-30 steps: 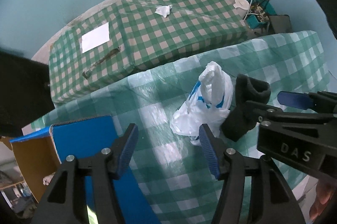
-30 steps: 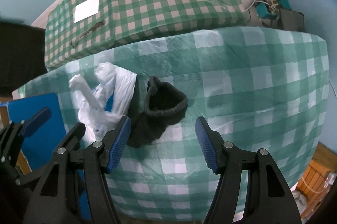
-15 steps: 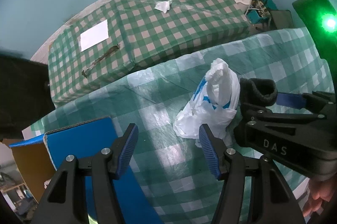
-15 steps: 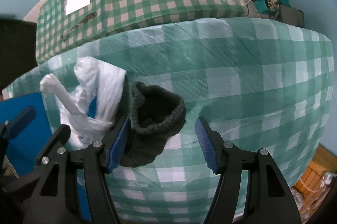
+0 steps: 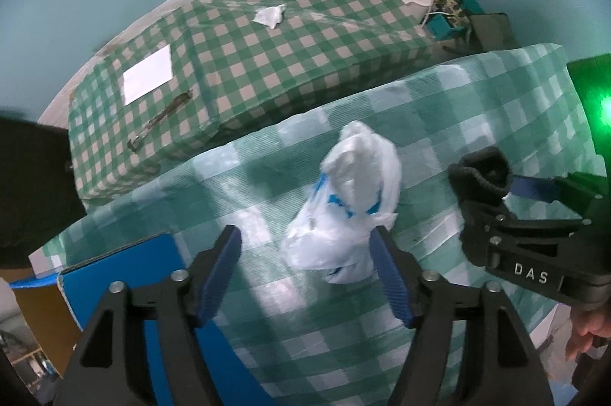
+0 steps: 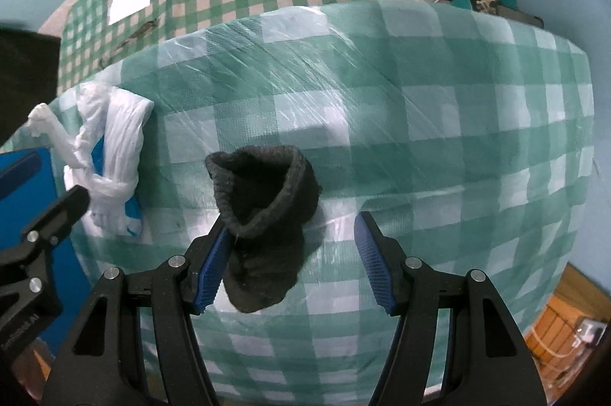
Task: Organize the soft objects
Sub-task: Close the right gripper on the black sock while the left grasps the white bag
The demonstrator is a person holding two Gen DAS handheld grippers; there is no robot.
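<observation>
Both tongs are open: the right tongs (image 6: pixel 290 253) straddle the dark sock (image 6: pixel 267 215), the left tongs (image 5: pixel 305 265) hover by the plastic bag (image 5: pixel 347 207). The step is grasping; next, I judge, the right should close on the sock.

blue box (image 5: pixel 126 291) cropped, sock (image 5: pixel 482 175) partly hidden

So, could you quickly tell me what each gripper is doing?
Left gripper: open, white plastic bag between its fingers.
Right gripper: open around dark knitted sock.
</observation>
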